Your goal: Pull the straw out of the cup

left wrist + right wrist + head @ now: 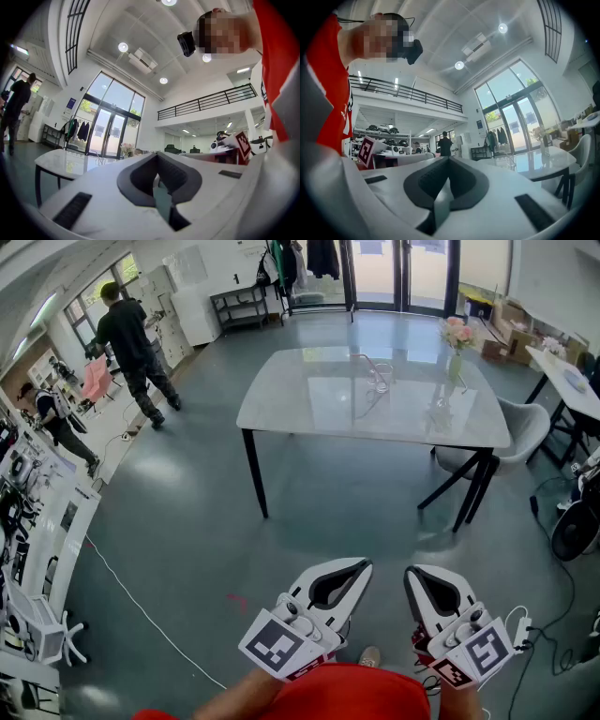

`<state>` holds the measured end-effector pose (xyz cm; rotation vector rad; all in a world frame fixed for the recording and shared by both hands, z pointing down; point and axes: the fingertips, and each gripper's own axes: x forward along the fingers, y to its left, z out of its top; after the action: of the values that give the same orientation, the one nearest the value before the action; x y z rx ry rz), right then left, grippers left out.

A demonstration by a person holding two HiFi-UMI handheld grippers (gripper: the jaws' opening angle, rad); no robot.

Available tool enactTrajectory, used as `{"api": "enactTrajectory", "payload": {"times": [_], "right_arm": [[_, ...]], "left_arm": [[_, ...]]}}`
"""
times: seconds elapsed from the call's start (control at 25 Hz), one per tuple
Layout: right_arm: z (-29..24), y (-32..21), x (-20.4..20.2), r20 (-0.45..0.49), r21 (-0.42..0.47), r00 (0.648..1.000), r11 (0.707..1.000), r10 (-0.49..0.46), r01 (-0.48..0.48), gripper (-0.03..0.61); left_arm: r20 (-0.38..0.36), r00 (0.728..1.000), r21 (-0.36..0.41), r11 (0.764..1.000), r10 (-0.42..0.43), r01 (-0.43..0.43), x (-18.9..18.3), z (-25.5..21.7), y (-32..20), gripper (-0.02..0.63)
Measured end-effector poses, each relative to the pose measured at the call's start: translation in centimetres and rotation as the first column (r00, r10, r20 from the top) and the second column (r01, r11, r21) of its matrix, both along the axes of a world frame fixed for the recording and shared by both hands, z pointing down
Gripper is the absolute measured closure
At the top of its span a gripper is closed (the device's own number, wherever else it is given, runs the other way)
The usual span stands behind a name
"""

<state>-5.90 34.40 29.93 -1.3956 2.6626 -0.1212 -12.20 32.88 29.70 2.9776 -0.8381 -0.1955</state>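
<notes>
We stand well back from the white table (375, 413), holding both claws low and roughly level, pointed toward it. The left claw (362, 564) has its jaws pressed together with nothing between them. The right claw (413, 574) is the same, jaws together and empty. The two claws are side by side and apart from each other, and both are well apart from the table.

The clear cup (379, 379) stands on the table, toward its far side and near the middle of its width. The straw (364, 358) rises out of the cup and leans to the left; it is thin and faint at this range, so we can make out no more of it. Neither claw touches the cup or the straw.

A vase of pink flowers (457, 341) stands at the table's far right corner. A grey chair (521, 431) sits just beside the table's right end. Well to the left of the table, a person in dark clothes (128, 345) is on the floor.
</notes>
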Motion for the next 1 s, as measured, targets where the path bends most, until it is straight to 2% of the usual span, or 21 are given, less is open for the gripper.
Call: {"api": "enactTrajectory", "payload": {"times": [0.16,0.48,1.0], "right_arm": [[-0.2,0.1,0.3,0.0,0.0,1.0,1.0,0.0,0.0,0.571],[0.0,-0.3,1.5,0.023,-0.002,1.0,1.0,0.01,-0.01,0.571],[0.2,0.4,5.6,-0.001,0.005,1.0,1.0,-0.011,0.011,0.57]], "left_arm": [[0.002,1.0,-0.024,1.0,0.004,-0.004,0.4,-0.2,0.2,0.601],[-0.008,1.0,-0.01,1.0,-0.011,0.011,1.1,-0.2,-0.3,0.601],[-0.028,0.996,-0.009,0.996,-0.088,0.088,3.6,0.1,-1.1,0.601]]}}
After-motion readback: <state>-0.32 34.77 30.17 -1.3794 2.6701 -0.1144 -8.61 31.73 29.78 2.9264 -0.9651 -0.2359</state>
